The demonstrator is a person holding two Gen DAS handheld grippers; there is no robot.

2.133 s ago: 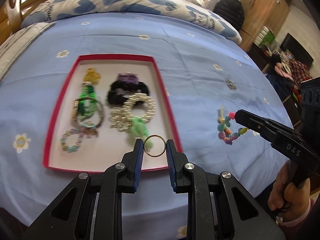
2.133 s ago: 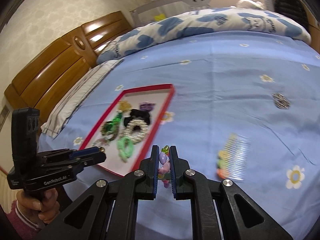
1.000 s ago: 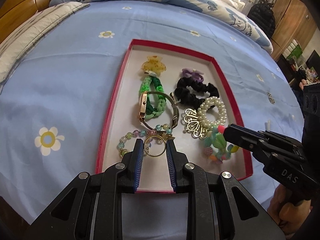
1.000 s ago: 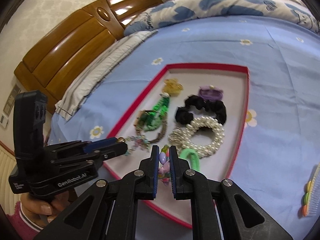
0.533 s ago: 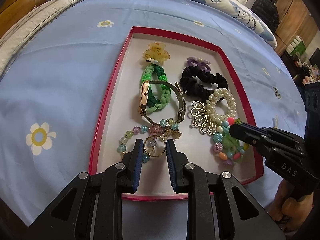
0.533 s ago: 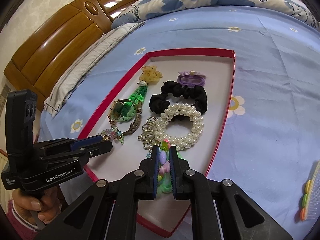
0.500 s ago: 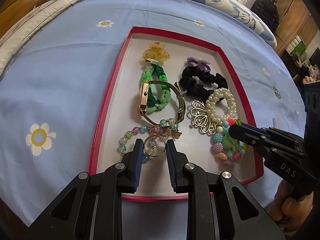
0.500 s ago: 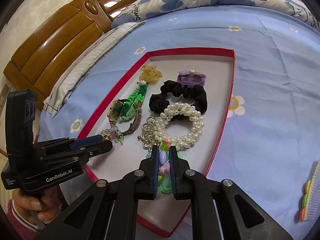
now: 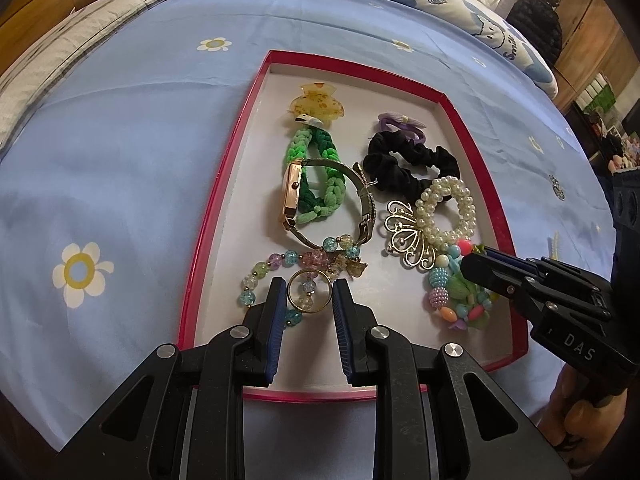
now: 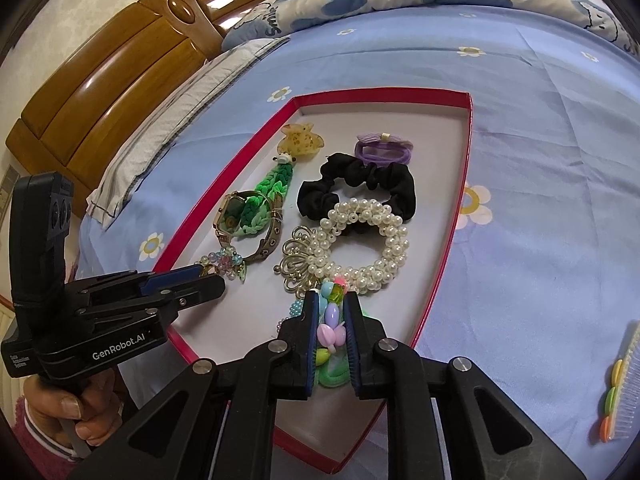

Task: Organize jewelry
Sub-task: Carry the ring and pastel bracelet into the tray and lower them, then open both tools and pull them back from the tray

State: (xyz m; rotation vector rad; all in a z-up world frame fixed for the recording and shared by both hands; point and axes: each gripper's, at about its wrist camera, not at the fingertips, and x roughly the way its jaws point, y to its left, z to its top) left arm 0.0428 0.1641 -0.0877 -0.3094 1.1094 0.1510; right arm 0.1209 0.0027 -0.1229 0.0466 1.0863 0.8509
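Observation:
A red-rimmed tray (image 9: 200, 236) (image 10: 456, 216) lies on the blue bedsheet and holds jewelry. My left gripper (image 9: 309, 293) is shut on a gold ring (image 9: 295, 279), low over the tray's near left, above a pastel bead bracelet (image 9: 276, 259). My right gripper (image 10: 331, 303) is shut on a colourful bead bracelet (image 10: 329, 320) (image 9: 440, 292) over the tray's near right, by a pearl bracelet (image 10: 364, 248) and a gold butterfly clip (image 9: 408, 236). A watch (image 9: 294, 192), a green braided band (image 9: 320, 152) and a black scrunchie (image 9: 408, 160) lie further back.
A yellow claw clip (image 9: 318, 98) and a purple hair tie (image 9: 398, 124) lie at the tray's far end. A comb with coloured beads (image 10: 622, 384) lies on the sheet right of the tray. Pillows and a wooden headboard (image 10: 120, 92) stand behind.
Both grippers have moved from the sheet to over the tray and come lower, each still holding its piece. The right gripper's bracelet now hangs down onto the tray floor.

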